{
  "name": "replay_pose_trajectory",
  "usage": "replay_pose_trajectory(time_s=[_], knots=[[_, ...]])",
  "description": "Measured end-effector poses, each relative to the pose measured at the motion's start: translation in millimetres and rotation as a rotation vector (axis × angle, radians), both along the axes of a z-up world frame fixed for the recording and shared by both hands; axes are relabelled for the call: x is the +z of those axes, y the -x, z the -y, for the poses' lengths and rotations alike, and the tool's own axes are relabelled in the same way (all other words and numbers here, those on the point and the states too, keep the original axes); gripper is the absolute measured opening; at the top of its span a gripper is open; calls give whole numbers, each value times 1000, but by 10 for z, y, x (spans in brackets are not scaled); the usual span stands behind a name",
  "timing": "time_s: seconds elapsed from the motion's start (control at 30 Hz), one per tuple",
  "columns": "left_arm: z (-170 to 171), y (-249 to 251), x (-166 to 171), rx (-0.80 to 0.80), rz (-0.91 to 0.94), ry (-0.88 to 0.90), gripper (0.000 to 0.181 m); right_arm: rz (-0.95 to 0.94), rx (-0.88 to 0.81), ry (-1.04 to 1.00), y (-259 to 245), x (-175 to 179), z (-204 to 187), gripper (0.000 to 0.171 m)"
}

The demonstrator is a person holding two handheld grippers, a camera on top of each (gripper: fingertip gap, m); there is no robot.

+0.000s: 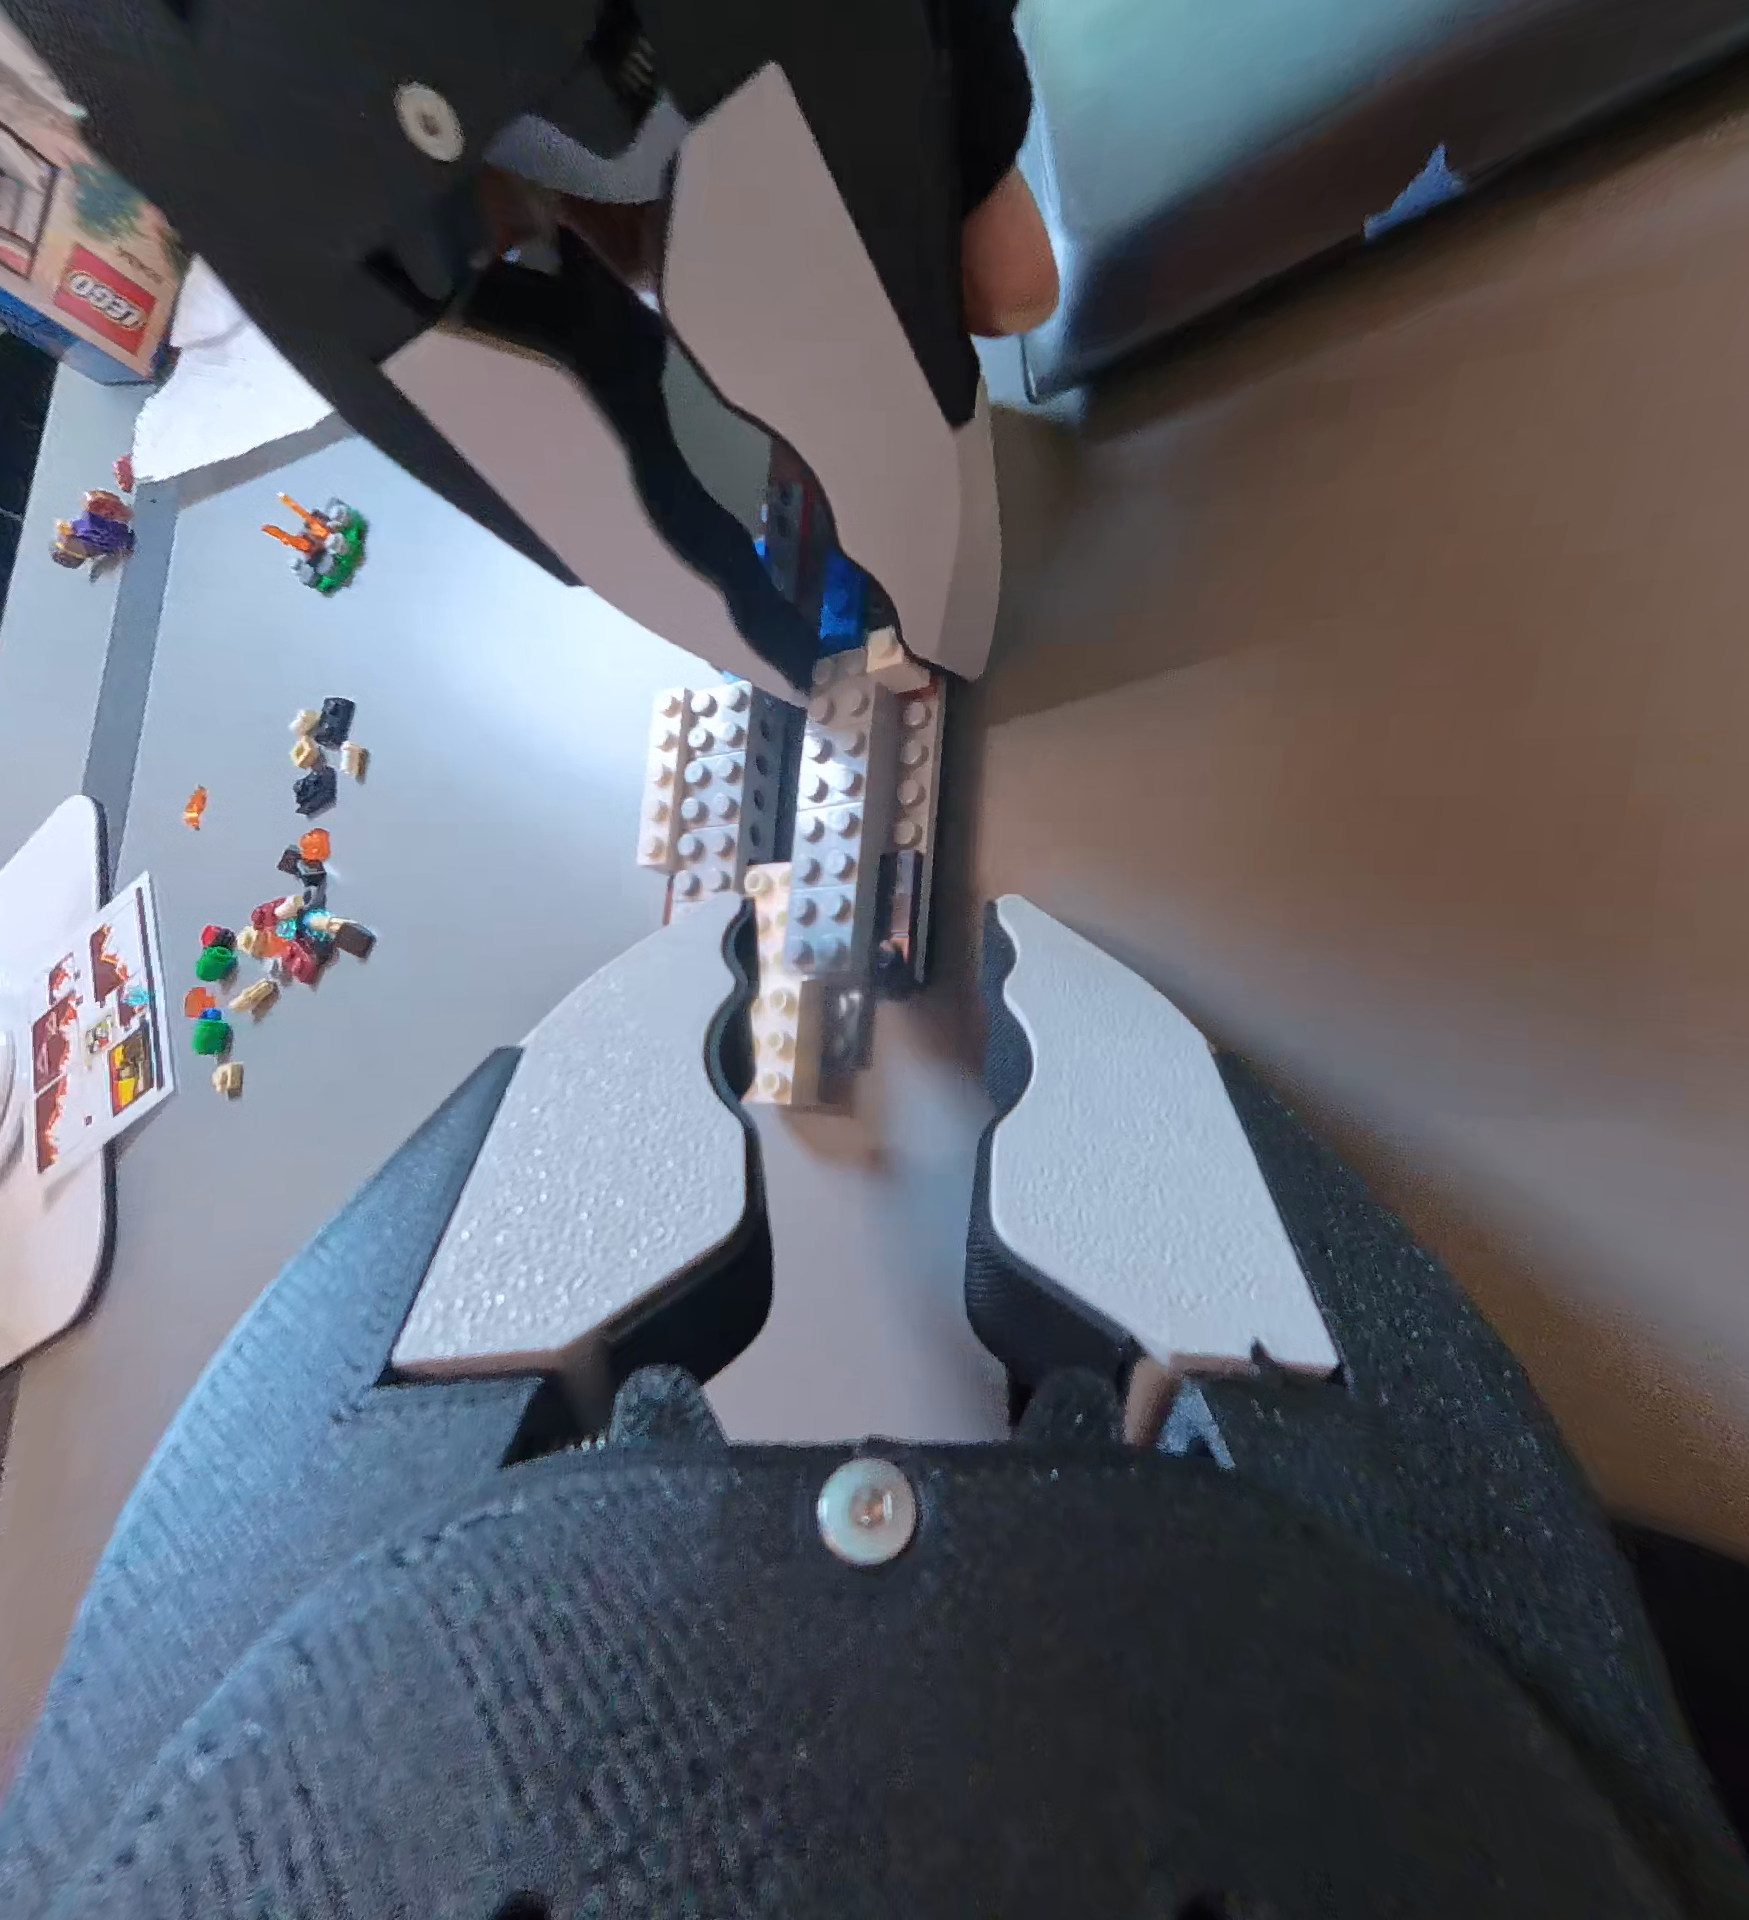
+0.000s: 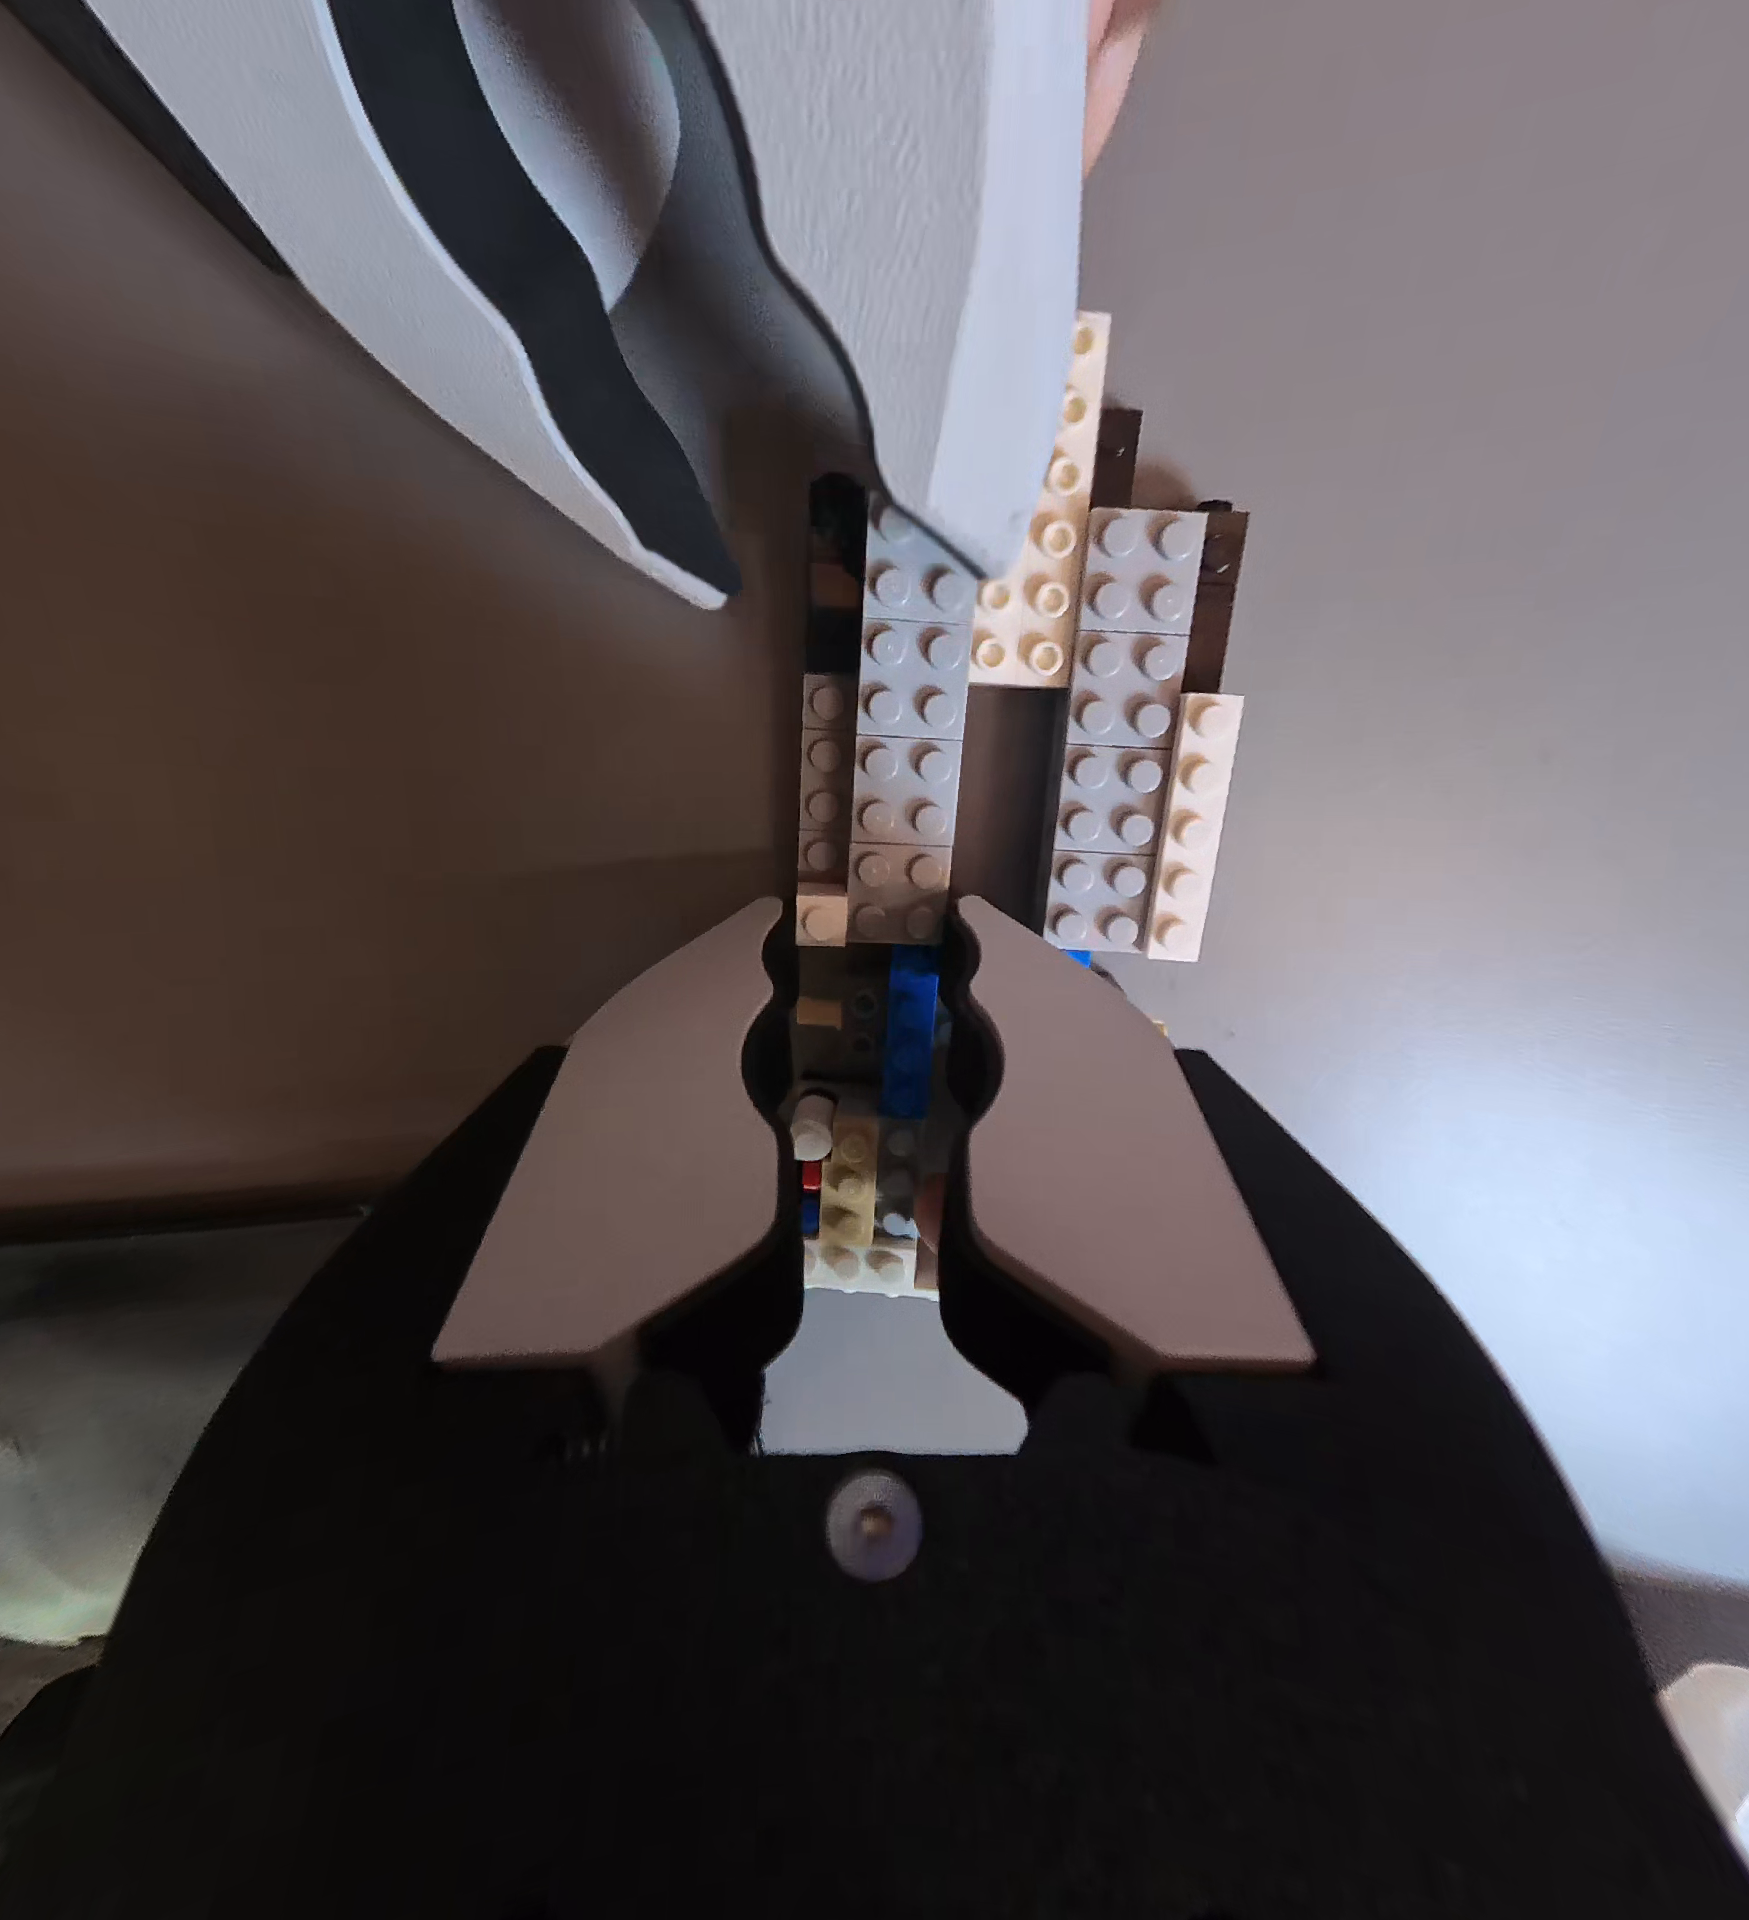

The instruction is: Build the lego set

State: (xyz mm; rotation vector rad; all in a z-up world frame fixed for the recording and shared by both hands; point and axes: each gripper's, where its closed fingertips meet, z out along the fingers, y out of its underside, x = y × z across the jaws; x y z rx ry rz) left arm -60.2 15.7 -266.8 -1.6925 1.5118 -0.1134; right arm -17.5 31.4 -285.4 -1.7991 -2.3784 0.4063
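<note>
A partly built lego model (image 1: 828, 810) of grey, white and tan studded plates, with blue and dark parts, is held above the grey table (image 1: 434, 1195). In the right wrist view the model (image 2: 911, 727) runs away from me. My right gripper (image 2: 870, 920) is shut on its near end, where blue and tan pieces sit between the fingers. The right gripper also shows at the top of the left wrist view (image 1: 870, 665). My left gripper (image 1: 865, 920) is open around the model's other end. In the right wrist view the left gripper (image 2: 839, 571) has one fingertip (image 2: 963, 520) resting on the studs.
Several small loose pieces (image 1: 278, 935) lie on the table to the left. Beside them are a printed sheet (image 1: 101, 1029), a green and orange assembly (image 1: 324, 540) and a purple one (image 1: 96, 530). The lego box (image 1: 39, 229) stands at the far left corner. A brown surface (image 1: 1369, 831) fills the right. There is about 6 cm between the tips of the two grippers.
</note>
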Motion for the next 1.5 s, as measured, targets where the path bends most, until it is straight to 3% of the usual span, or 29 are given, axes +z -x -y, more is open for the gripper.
replay_pose_trajectory(time_s=[0.03,0.37,0.53,0.73,0.93,1.03,1.2,1.33,1.5], knots=[[-4,13,34,4,21,6,41,1,1,5,-4,2,-3,26],[-49,-65,59,-9,-16,-113,40,6,-12,191,-7,99,44,25],[-140,-42,-1,-14,-120,-219,42,14,-19,317,-10,165,74,25],[-249,33,-3,-33,-270,-388,22,27,-9,410,-6,218,116,25],[-219,17,50,-50,-215,-354,20,22,-9,480,-16,283,132,28],[-208,32,47,-50,-187,-306,20,-35,24,380,-24,349,60,40],[-175,20,60,-50,-118,-176,20,-210,133,47,-11,460,0,49],[-165,14,93,-43,-54,-49,20,-353,205,-289,50,458,-47,43],[-193,17,71,-50,-48,92,20,-370,253,-415,92,400,-60,33]])
